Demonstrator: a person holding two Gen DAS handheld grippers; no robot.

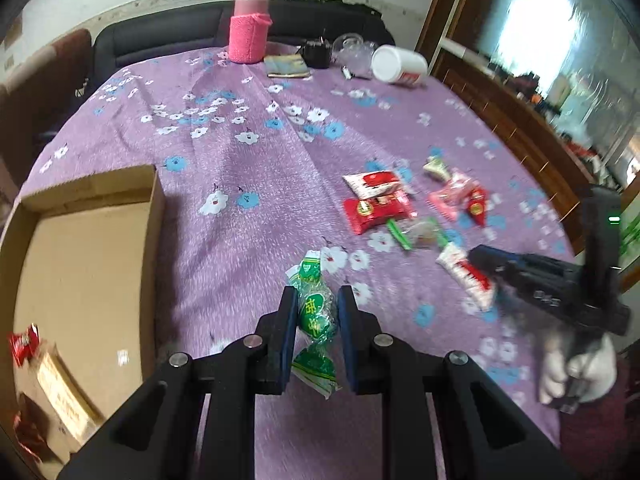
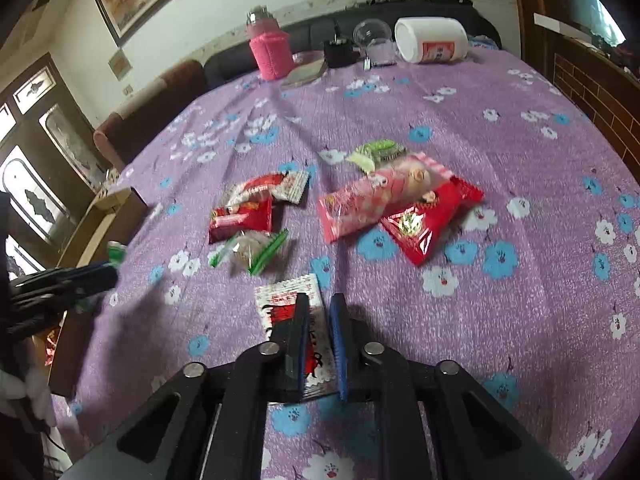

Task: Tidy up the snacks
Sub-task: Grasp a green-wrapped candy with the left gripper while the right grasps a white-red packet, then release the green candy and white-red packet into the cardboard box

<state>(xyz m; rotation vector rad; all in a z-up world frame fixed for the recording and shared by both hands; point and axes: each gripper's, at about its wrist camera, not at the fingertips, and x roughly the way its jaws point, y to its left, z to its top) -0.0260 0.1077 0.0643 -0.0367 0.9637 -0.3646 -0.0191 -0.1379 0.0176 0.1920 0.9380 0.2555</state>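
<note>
Here, two hand-held claws work a heap of snacks on a table under a purple flowered cloth. The left gripper has its blue pads pressed on a green-wrapped sweet, pinching it at the middle so that the twisted wrapper ends stick out ahead of the fingertips and back toward the camera. Off to the left of that claw sits an open cardboard box, with a red packet lying in its near corner.

The right gripper is nearly closed over a white packet with red print; the packet runs between the two narrow-set fingers and its far end shows ahead of the tips, and the left finger lies on top of it. Whether the packet is lifted off the cloth cannot be told. From the left wrist view, this same claw reaches in from the right, held by a white-gloved hand, with its tips at the white packet.

Ahead of the right claw lies the rest of the heap: a clear wrapper with green ends just beyond the fingertips, a dark red packet and a red-and-white one farther and to the left, a pink packet overlapping a bright red one to the right, and a light green sweet beyond those.

At the far edge stand a pink-sleeved bottle and a white jar on its side.
</note>
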